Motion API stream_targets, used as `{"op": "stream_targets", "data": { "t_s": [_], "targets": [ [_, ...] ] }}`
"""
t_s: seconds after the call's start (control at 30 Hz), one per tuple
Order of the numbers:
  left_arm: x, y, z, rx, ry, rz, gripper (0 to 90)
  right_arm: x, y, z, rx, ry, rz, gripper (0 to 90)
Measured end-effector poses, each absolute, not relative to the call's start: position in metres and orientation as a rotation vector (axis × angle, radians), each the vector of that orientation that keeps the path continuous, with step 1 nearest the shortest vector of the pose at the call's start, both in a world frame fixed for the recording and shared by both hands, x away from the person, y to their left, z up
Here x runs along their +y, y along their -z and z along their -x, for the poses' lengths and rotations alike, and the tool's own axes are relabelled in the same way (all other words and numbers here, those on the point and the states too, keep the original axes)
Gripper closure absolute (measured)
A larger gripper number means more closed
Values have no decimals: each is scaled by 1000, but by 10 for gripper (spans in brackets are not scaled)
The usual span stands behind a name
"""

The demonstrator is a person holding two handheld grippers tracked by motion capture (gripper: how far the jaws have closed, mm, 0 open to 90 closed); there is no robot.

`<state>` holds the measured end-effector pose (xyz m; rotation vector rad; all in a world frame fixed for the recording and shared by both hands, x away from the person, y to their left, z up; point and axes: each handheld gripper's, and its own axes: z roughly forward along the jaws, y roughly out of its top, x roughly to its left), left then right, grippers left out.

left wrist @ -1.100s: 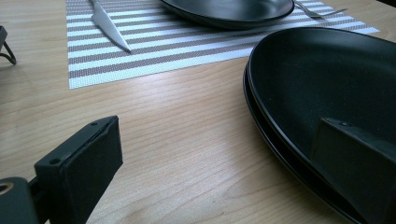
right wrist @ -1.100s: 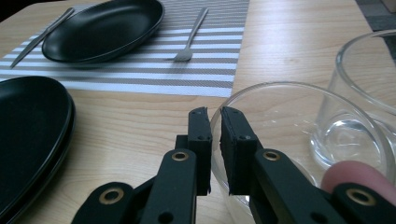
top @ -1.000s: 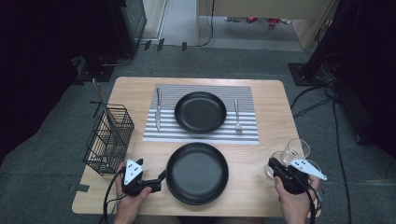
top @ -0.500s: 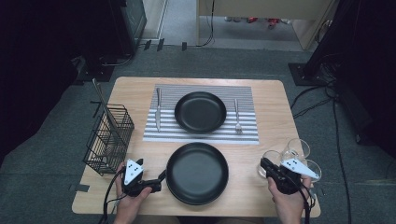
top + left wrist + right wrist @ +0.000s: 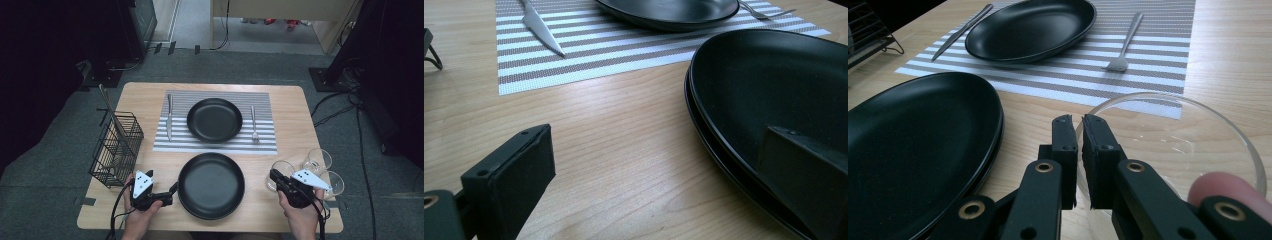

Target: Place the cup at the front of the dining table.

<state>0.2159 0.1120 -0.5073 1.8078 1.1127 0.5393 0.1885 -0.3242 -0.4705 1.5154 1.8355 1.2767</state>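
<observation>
My right gripper [image 5: 274,176] [image 5: 1080,122] is shut on the near rim of a clear glass bowl [image 5: 283,169] [image 5: 1173,145], which stands on the table just right of a stack of black plates [image 5: 211,185] [image 5: 913,135]. The rim runs between the two pads. At the stack's left edge my left gripper [image 5: 172,190] [image 5: 659,145] is open. Its one jaw hangs over the black plates [image 5: 774,80] and the other over bare wood. Nothing is gripped there.
A striped placemat [image 5: 175,140] farther back carries another black plate [image 5: 214,119], a knife [image 5: 169,117] and a fork [image 5: 254,125]. A black wire basket [image 5: 116,147] stands at the left edge. Two more glass bowls [image 5: 318,160] [image 5: 334,184] sit at the right edge.
My right gripper has slid left with the glass bowl, away from the other two bowls and toward the black plates. The left gripper has stayed put.
</observation>
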Motion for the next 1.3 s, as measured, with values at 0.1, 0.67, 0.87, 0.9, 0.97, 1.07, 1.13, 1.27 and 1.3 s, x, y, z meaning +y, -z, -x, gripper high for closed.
{"op": "stream_targets", "data": {
  "t_s": [0.1, 0.67, 0.87, 0.9, 0.97, 1.07, 1.13, 1.27, 1.3],
  "targets": [
    [112, 507, -216, 1113, -540, -1808, 22, -320, 471, -189, 1850, -1282, -1508, 853],
    [112, 507, -216, 1112, -538, -1805, 22, -295, 471, -192, 1938, -1347, -1411, 856],
    [112, 507, -216, 1112, -537, -1805, 22, -292, 472, -192, 1950, -1350, -1401, 856],
    [112, 507, -216, 1112, -537, -1805, 22, -292, 472, -192, 1949, -1352, -1400, 855],
    [112, 507, -216, 1112, -537, -1805, 22, -292, 472, -192, 1948, -1358, -1399, 851],
    [112, 507, -216, 1113, -536, -1805, 22, -293, 472, -192, 1942, -1382, -1399, 837],
    [112, 507, -216, 1112, -536, -1804, 22, -294, 470, -192, 1928, -1403, -1391, 787],
    [113, 507, -216, 1113, -536, -1804, 22, -298, 465, -190, 1905, -1431, -1387, 694],
    [112, 507, -216, 1112, -536, -1805, 22, -301, 464, -189, 1892, -1434, -1394, 657]
  ]
}}
